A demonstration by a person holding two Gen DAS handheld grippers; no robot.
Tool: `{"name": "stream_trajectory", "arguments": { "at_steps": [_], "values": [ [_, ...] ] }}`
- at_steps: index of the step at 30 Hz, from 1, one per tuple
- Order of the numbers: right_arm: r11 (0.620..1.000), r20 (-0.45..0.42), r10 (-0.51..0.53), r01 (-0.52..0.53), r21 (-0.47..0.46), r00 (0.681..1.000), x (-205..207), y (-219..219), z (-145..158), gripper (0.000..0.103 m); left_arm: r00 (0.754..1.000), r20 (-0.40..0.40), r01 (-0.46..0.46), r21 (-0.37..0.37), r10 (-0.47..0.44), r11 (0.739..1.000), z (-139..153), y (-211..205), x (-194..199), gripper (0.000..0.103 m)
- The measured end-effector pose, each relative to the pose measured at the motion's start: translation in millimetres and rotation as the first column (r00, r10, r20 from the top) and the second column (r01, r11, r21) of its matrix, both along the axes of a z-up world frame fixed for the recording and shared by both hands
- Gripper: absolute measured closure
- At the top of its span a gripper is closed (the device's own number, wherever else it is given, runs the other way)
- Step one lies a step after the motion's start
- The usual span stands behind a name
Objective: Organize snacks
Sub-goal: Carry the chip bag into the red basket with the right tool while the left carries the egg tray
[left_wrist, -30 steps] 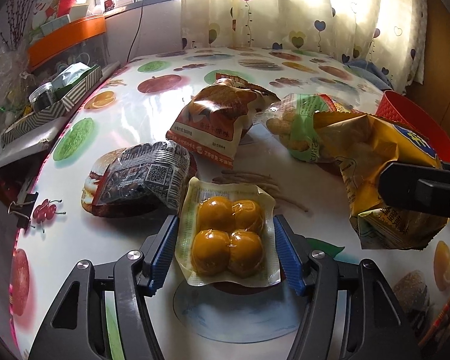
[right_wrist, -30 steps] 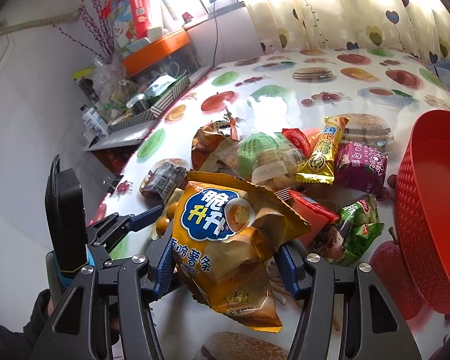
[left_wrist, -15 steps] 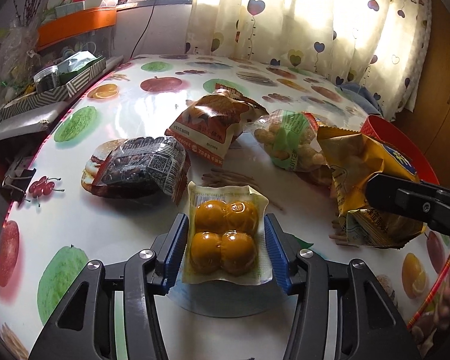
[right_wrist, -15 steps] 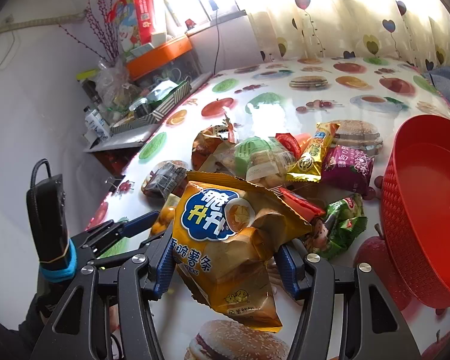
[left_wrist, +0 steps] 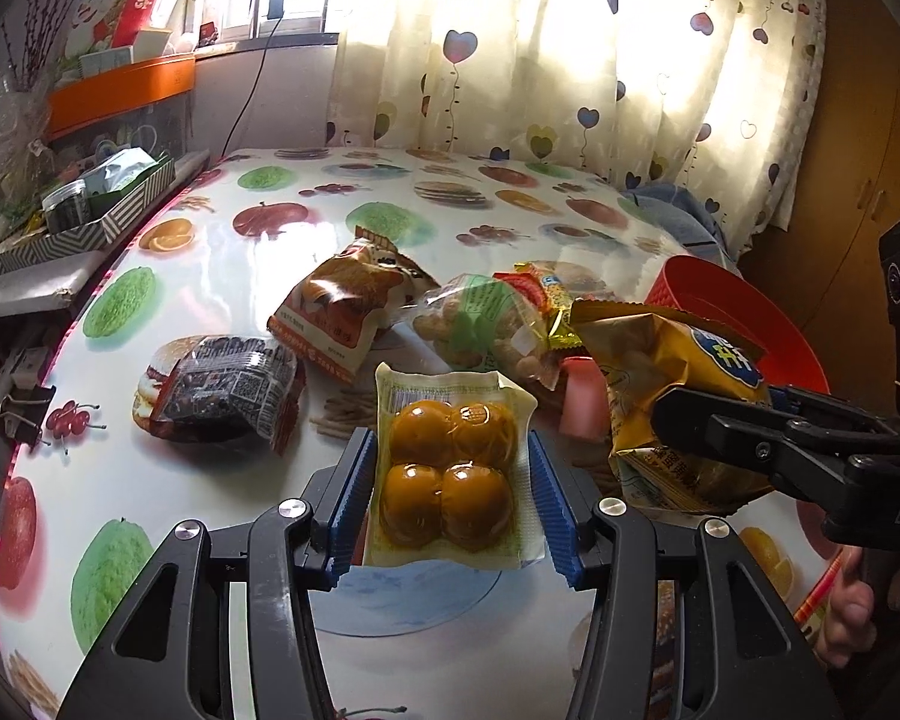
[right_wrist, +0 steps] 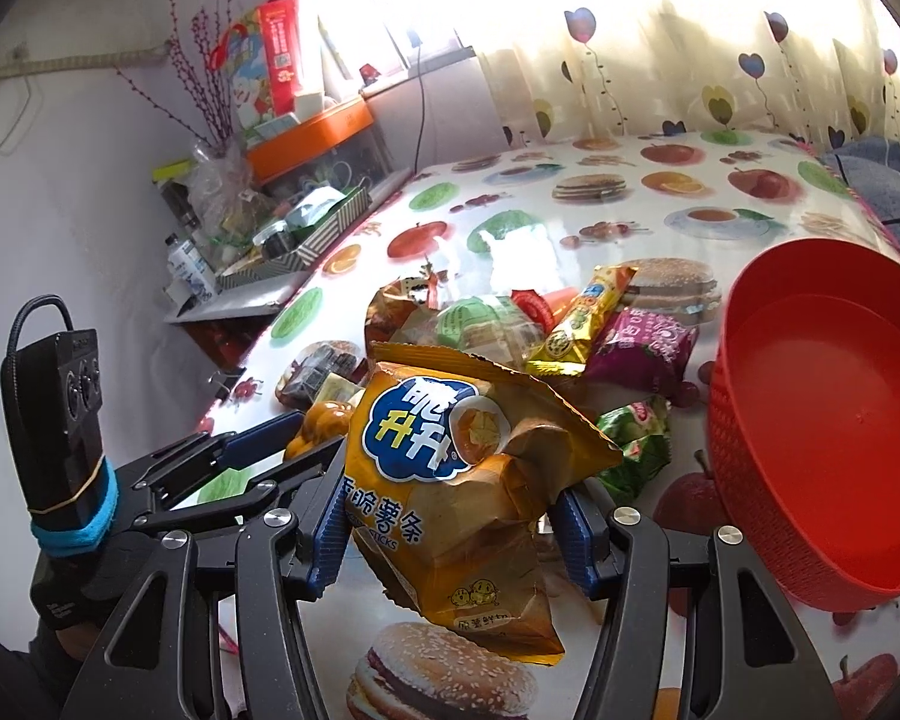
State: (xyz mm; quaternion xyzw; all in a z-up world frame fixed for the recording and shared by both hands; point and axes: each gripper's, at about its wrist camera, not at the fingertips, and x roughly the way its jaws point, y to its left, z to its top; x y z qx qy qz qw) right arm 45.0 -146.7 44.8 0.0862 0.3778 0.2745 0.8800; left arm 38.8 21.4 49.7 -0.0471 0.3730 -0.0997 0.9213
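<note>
**Two snack packs held above fruit-print table**

Left wrist view: left gripper (left_wrist: 450, 495) clamped on a clear vacuum pouch (left_wrist: 450, 468) of four glossy amber balls, ribbed blue pads (left_wrist: 349, 504) pressing its flat sealed edges, pouch raised off the glossy fruit-print tablecloth (left_wrist: 210, 252). At 10 o'clock of the pouch, a crinkled dark packet (left_wrist: 225, 387) lying flat; at 12 o'clock, a puffy brown bag (left_wrist: 345, 303) and a clear bag of pale round nuts (left_wrist: 480, 324). At 3 o'clock, right gripper (left_wrist: 714, 426) pinching a wrinkled yellow foil chip bag (left_wrist: 660, 396).

Right wrist view: right gripper (right_wrist: 453, 516) closed on the chip bag (right_wrist: 462, 480), foil creased and dented between the blue pads, bag hanging clear of the table. At 3 o'clock, a round red plastic basket (right_wrist: 744, 450) with woven-textured wall, standing on the cloth. At 12 o'clock, a loose heap: a slim yellow bar wrapper (right_wrist: 582, 324), a magenta packet (right_wrist: 642, 354), a green packet (right_wrist: 636, 444). At 9 o'clock, left gripper (right_wrist: 306, 441) with the amber pouch partly hidden.
</note>
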Motion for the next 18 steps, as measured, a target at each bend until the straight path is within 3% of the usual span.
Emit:
{"name": "stream_trajectory", "arguments": {
  "at_steps": [18],
  "values": [
    [0.980, 0.039, -0.198, 0.199, -0.010, 0.979, 7.9, -81.5, 15.2, 0.046, 0.987, 0.049, 0.152, 0.003, -0.152, 0.988, 25.9, -65.1, 28.9, 0.051]
  ]
}}
